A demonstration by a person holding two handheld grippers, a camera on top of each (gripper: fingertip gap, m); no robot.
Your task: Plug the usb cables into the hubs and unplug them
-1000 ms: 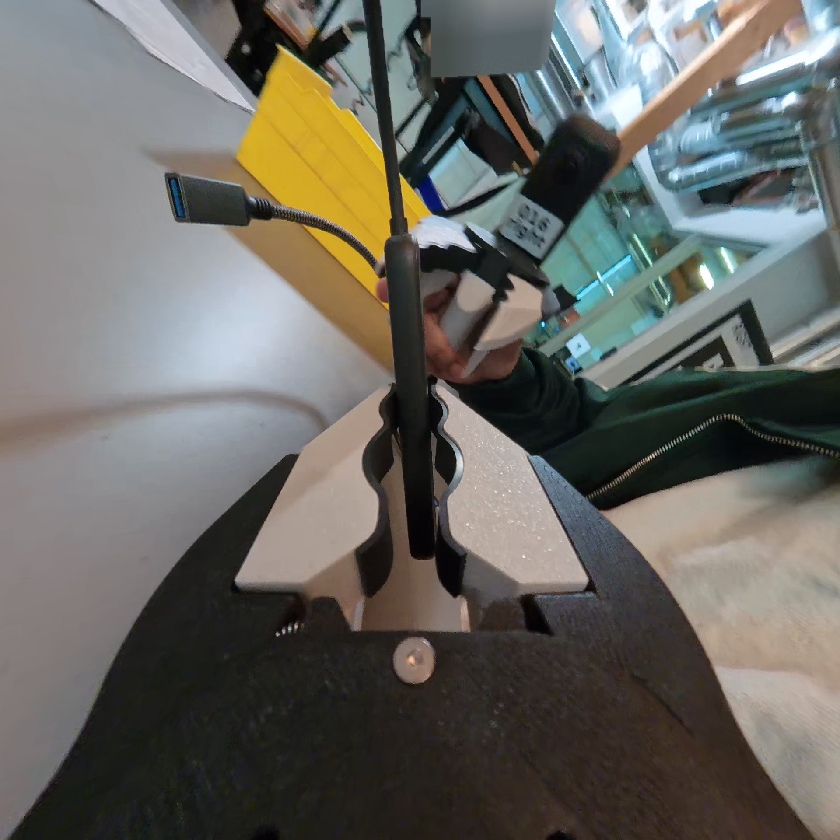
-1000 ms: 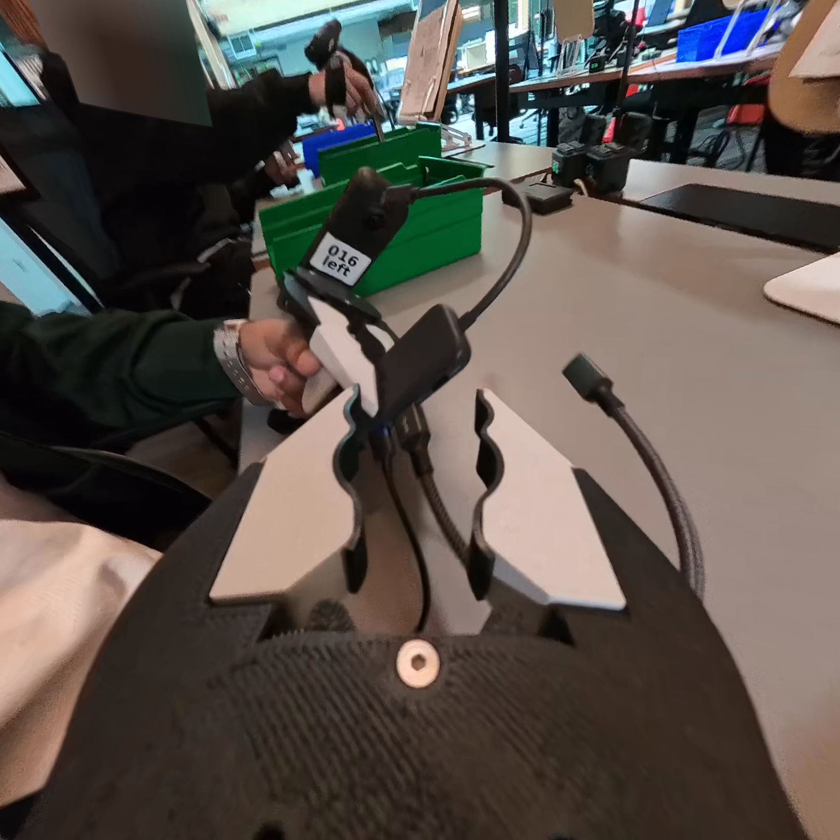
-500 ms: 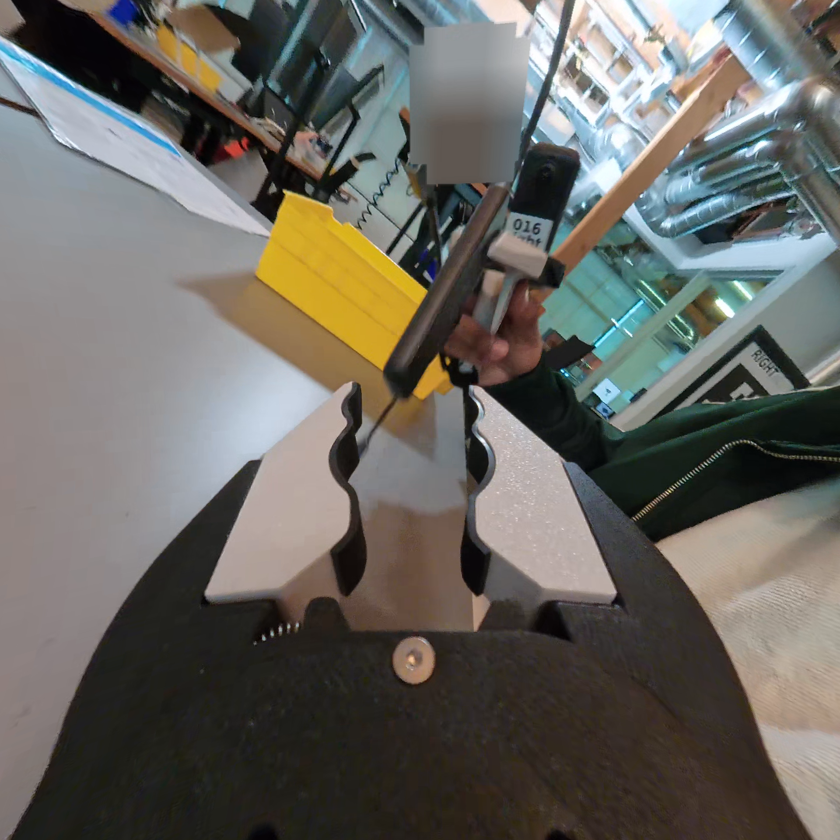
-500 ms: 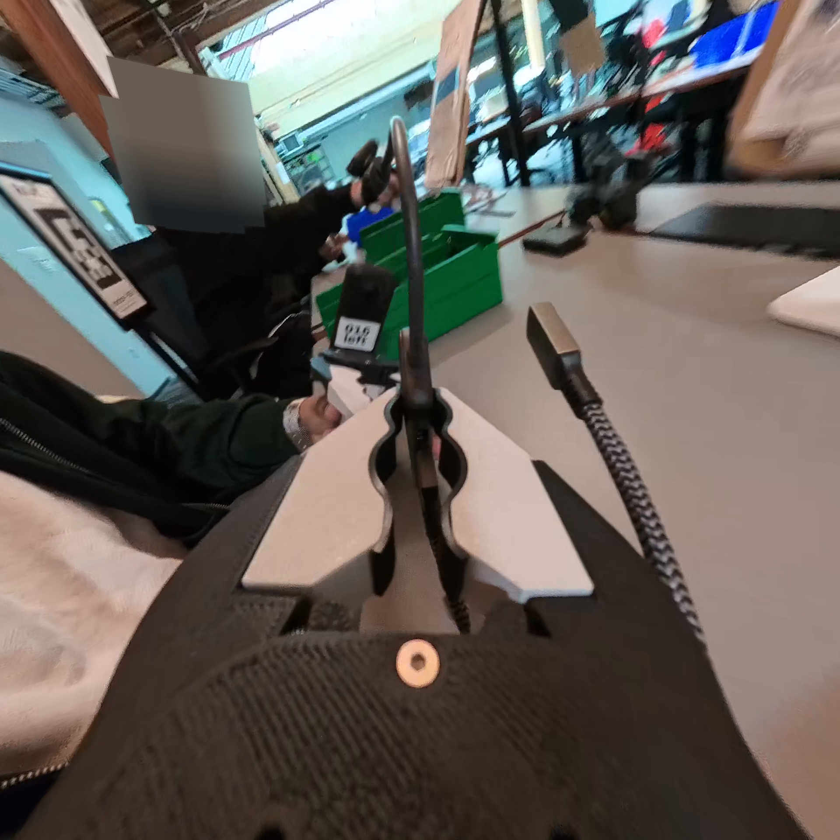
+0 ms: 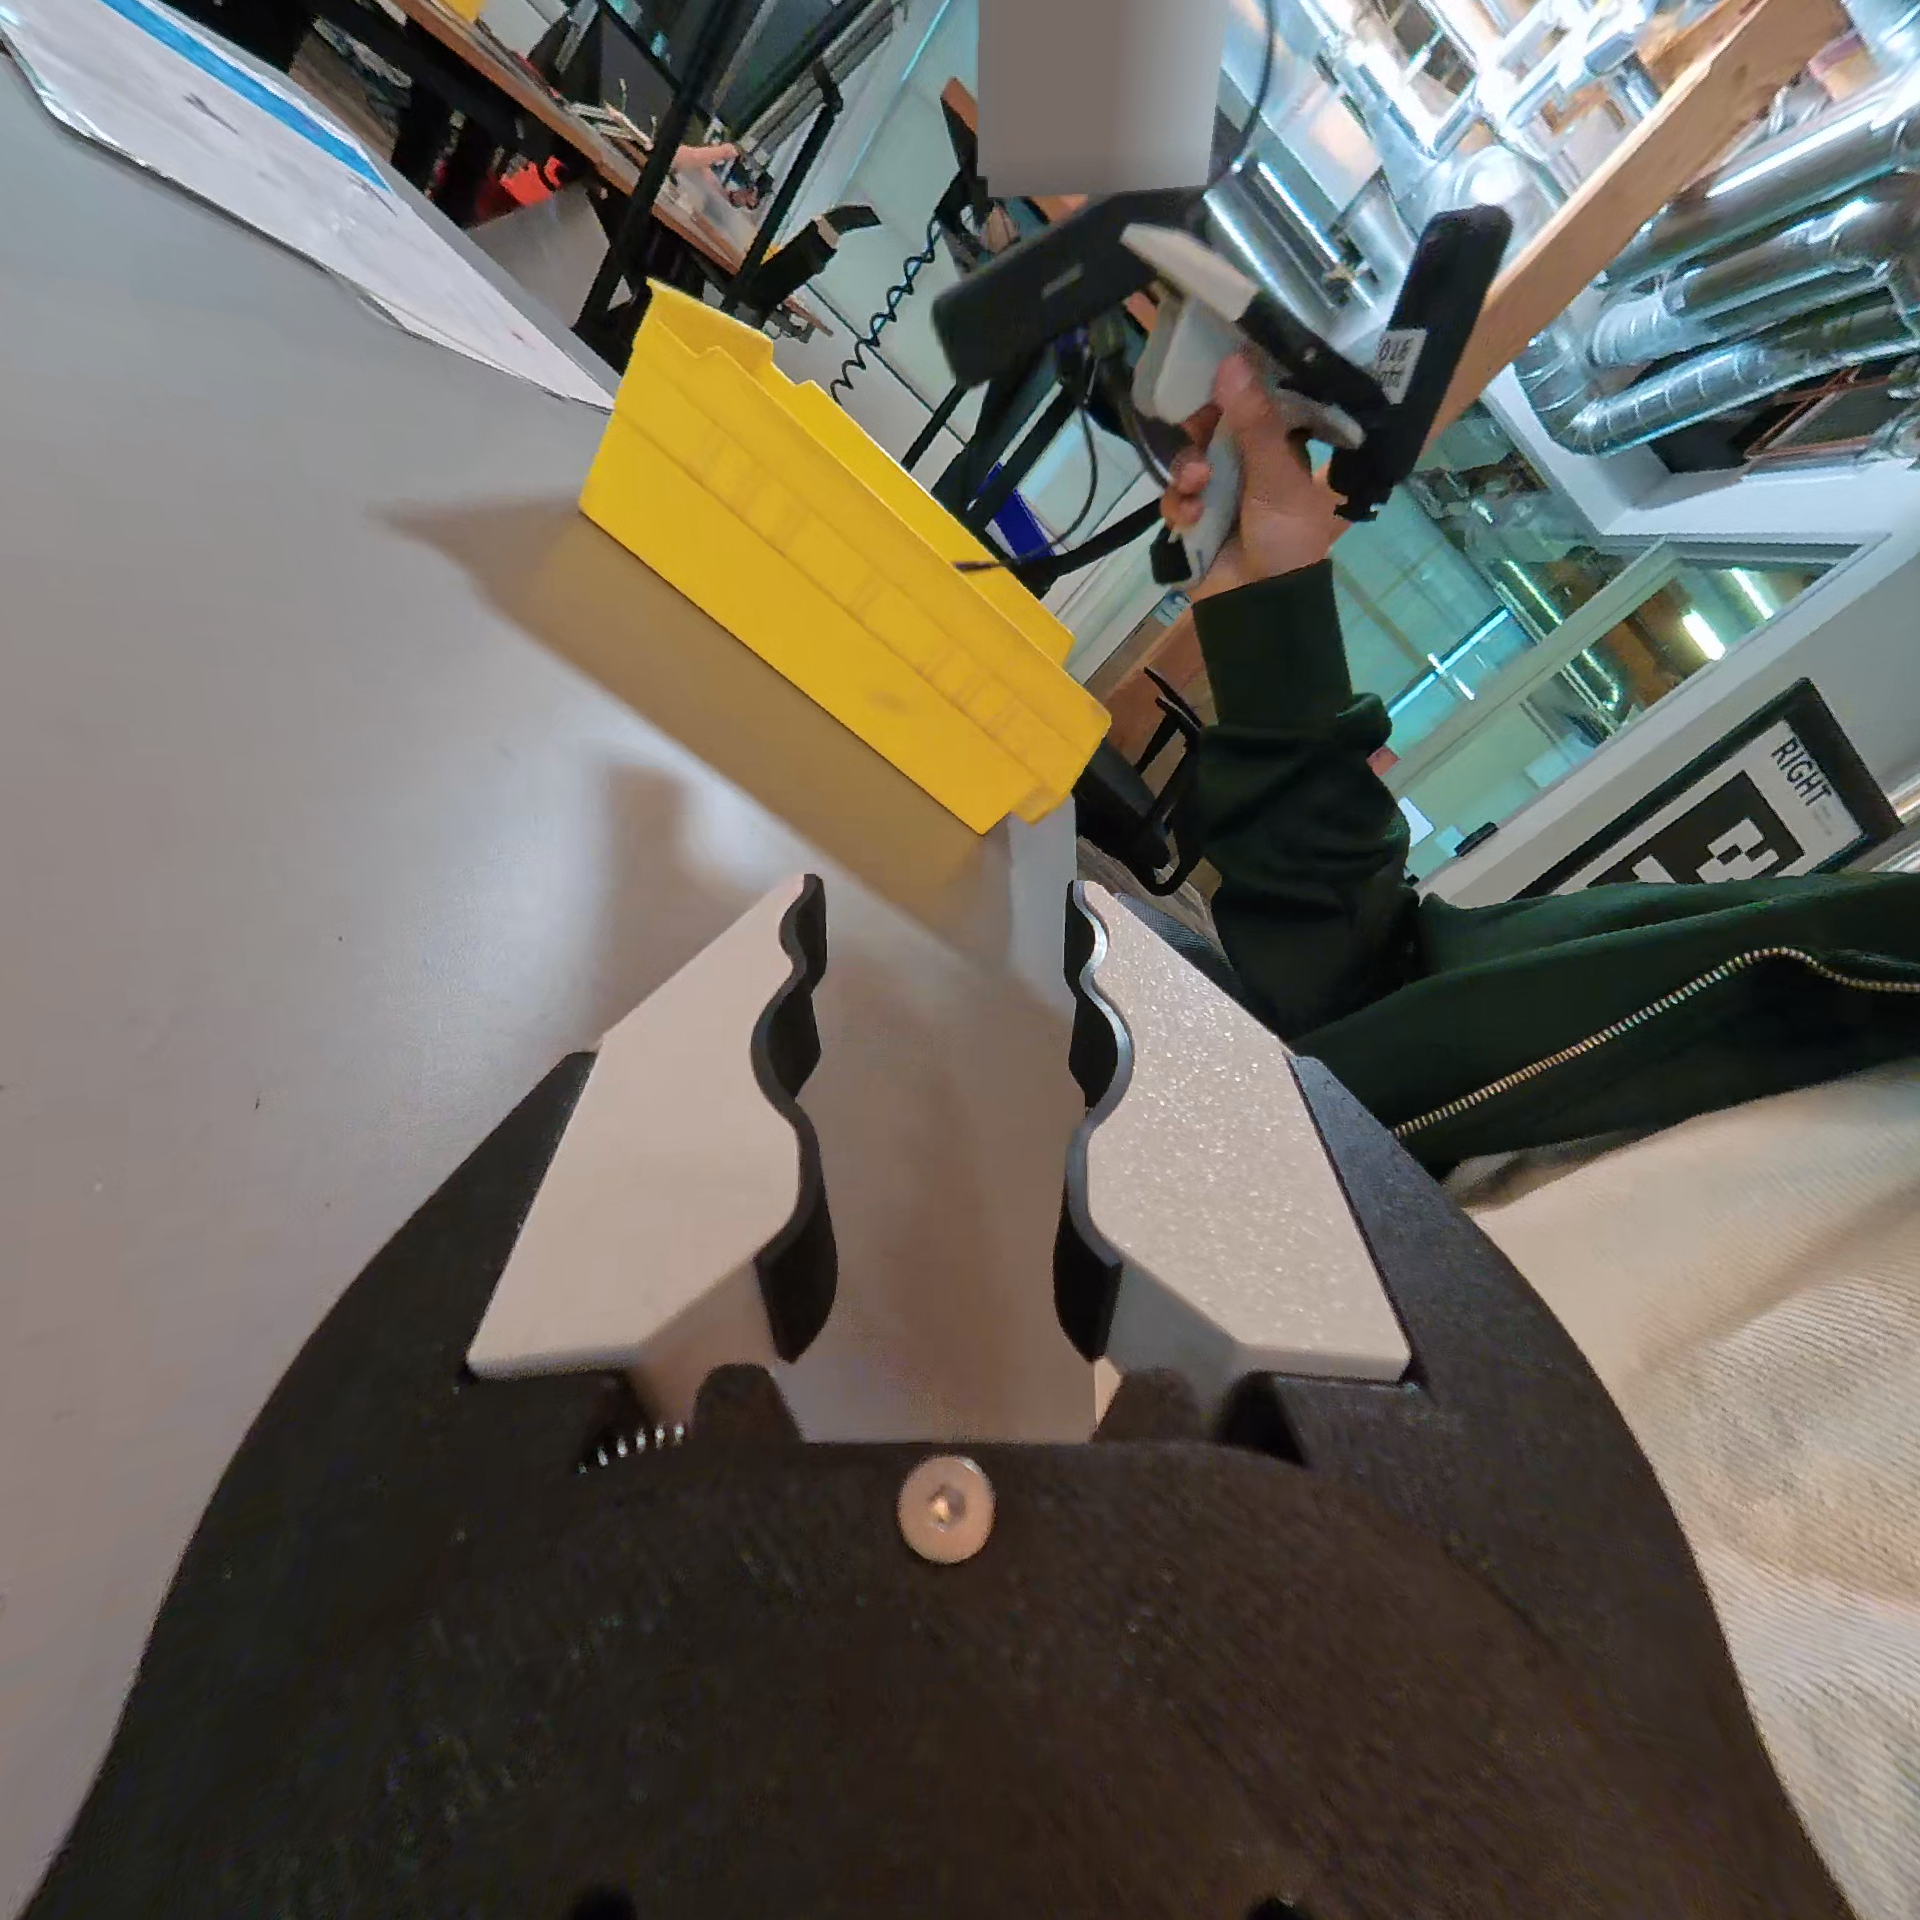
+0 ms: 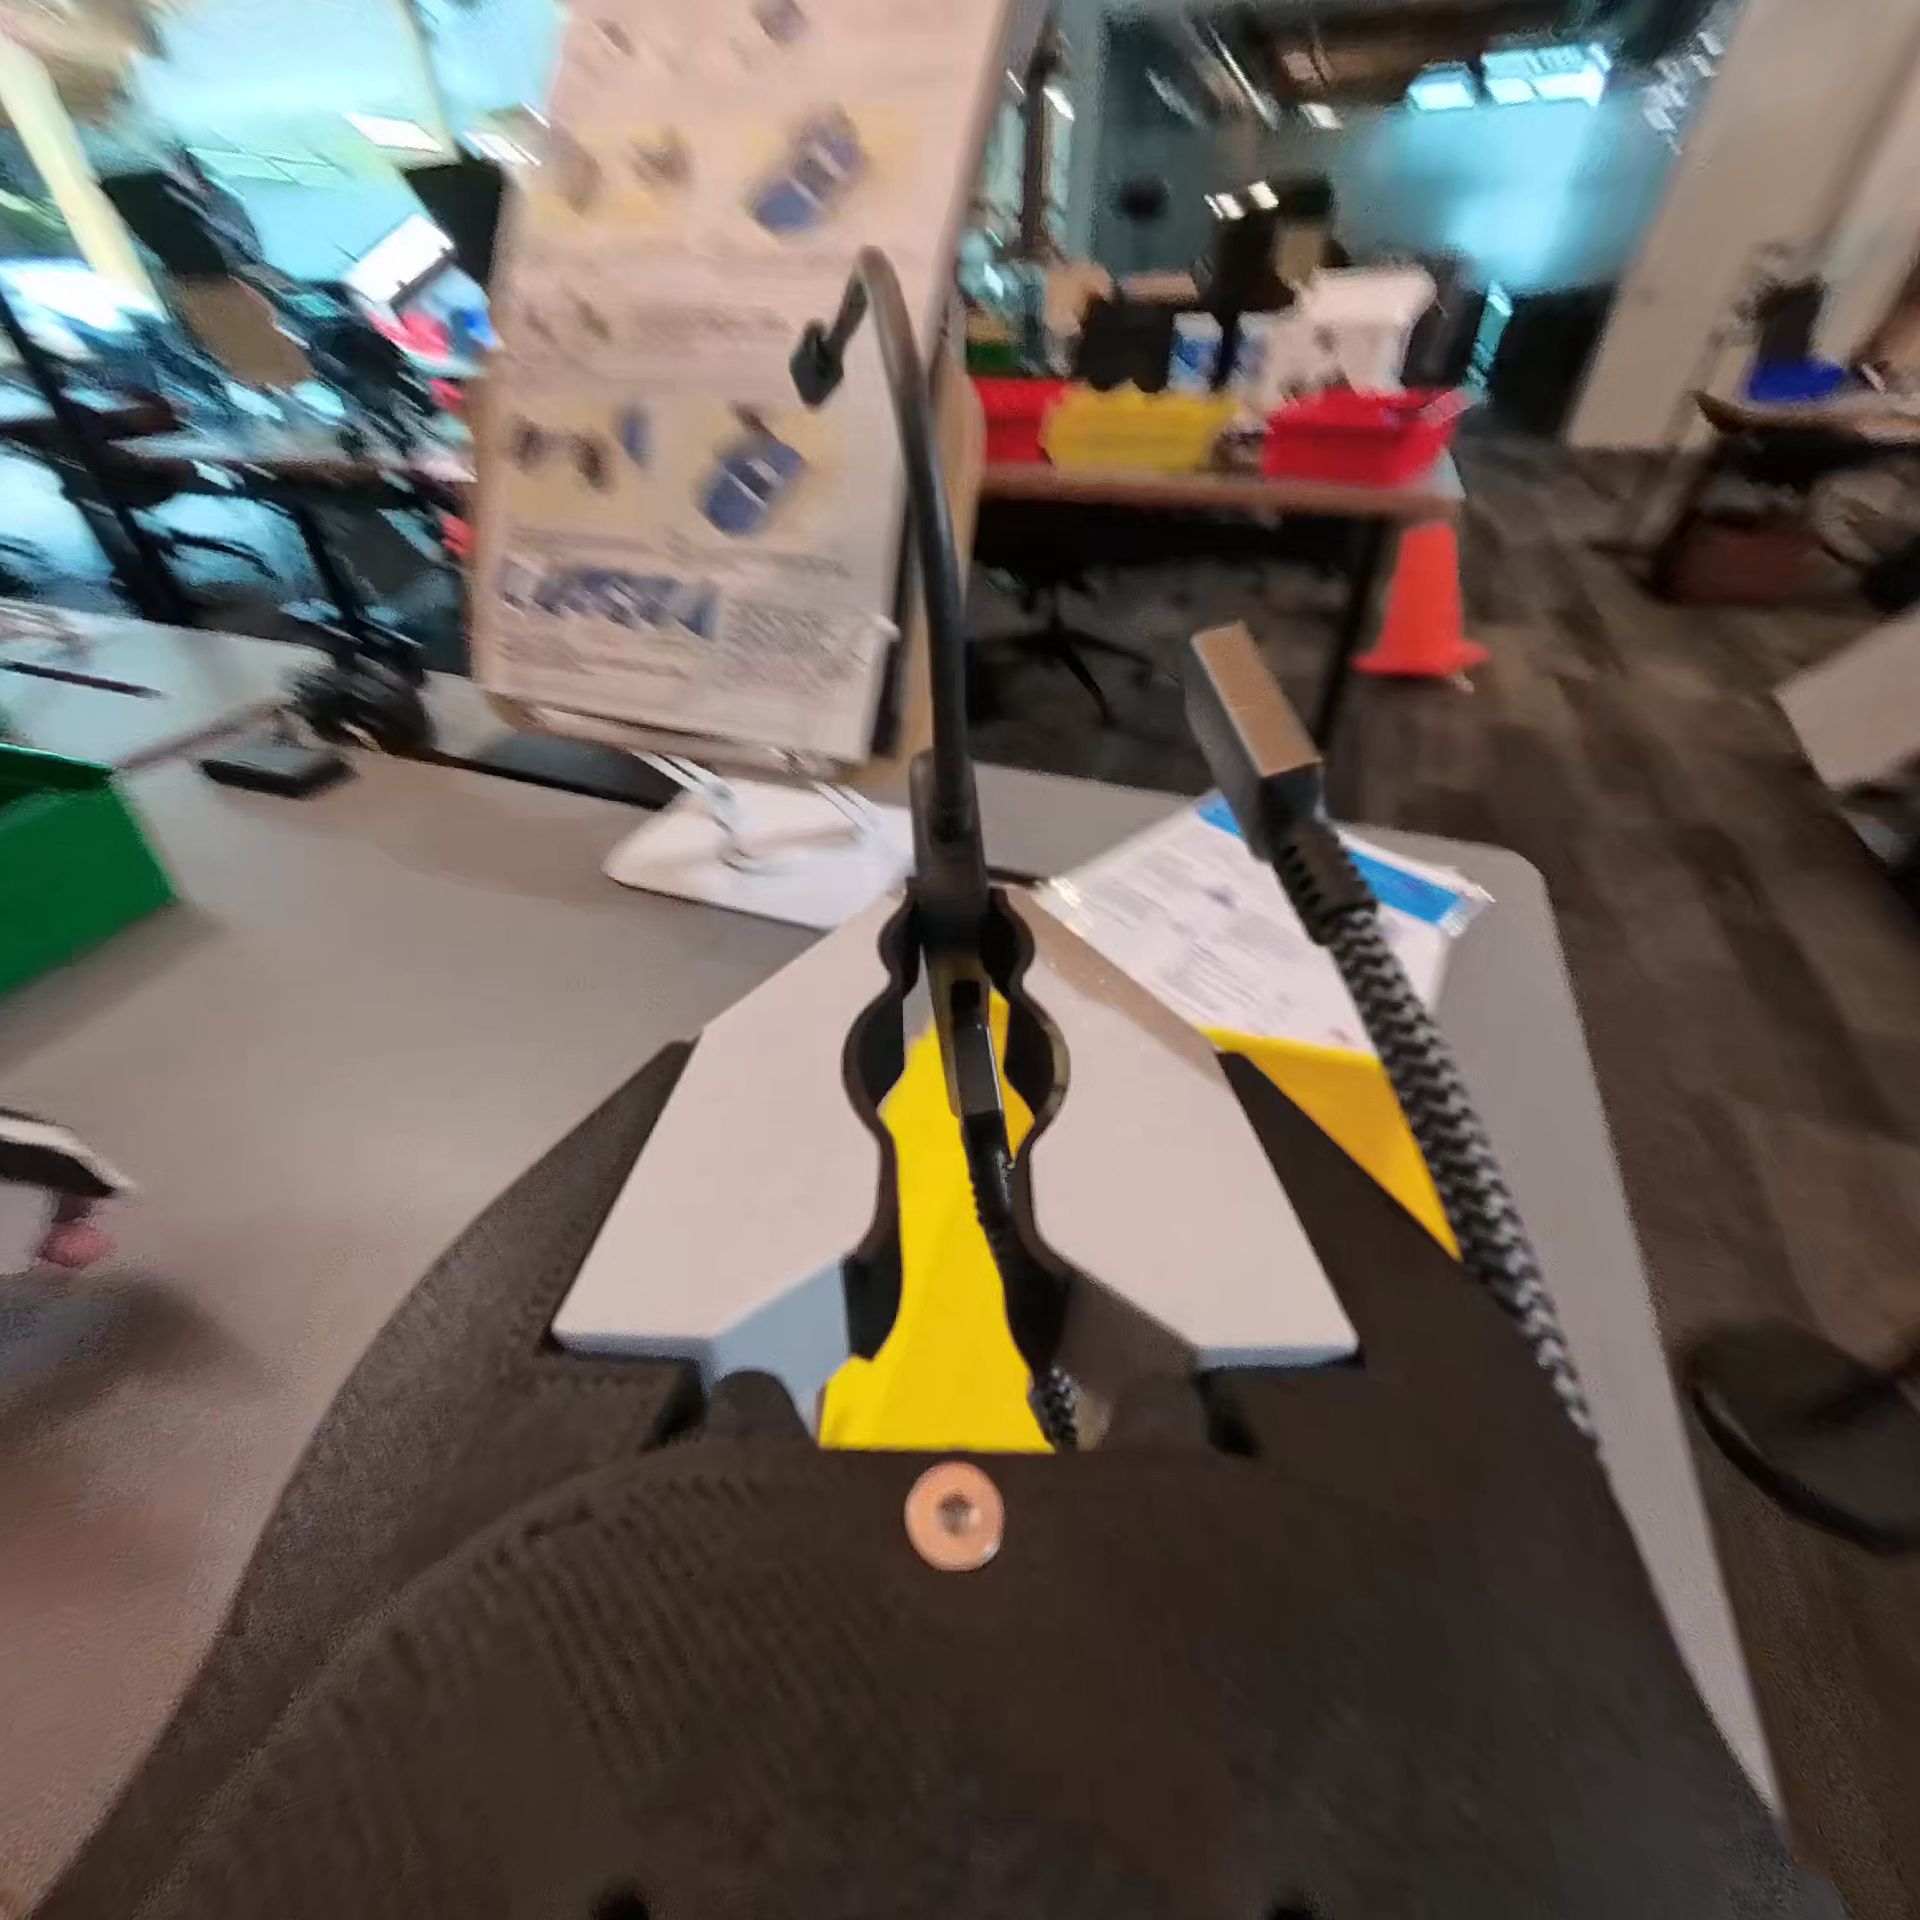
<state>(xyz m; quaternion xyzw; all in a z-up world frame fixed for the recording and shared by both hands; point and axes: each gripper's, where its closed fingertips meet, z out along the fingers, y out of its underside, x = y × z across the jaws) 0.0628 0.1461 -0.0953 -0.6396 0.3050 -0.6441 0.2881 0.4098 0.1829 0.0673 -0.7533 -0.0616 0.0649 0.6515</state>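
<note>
My left gripper (image 5: 940,904) is open and empty, low over the grey table (image 5: 260,831). My right gripper (image 6: 951,904) is shut on the dark USB hub (image 6: 948,831), seen edge-on. The hub's own black cable (image 6: 930,540) arches up to a small plug. A braided cable (image 6: 1439,1122) is plugged into the hub's near end and loops up on the right to a grey connector (image 6: 1247,717). In the left wrist view the right gripper (image 5: 1132,312) holds the hub (image 5: 1039,291) high in the air, above the yellow bin (image 5: 831,623).
The yellow bin (image 6: 935,1299) shows below my right fingers. Printed sheets (image 6: 1247,914) lie by the table's far corner. A white stand base (image 6: 758,842) and a green bin (image 6: 62,862) sit on the table. The person's green sleeve (image 5: 1299,810) is right of my left gripper.
My left gripper let go of the hub and opened. My right gripper shut on the hub, lifted it and swung it over the yellow bin; the cables went with it.
</note>
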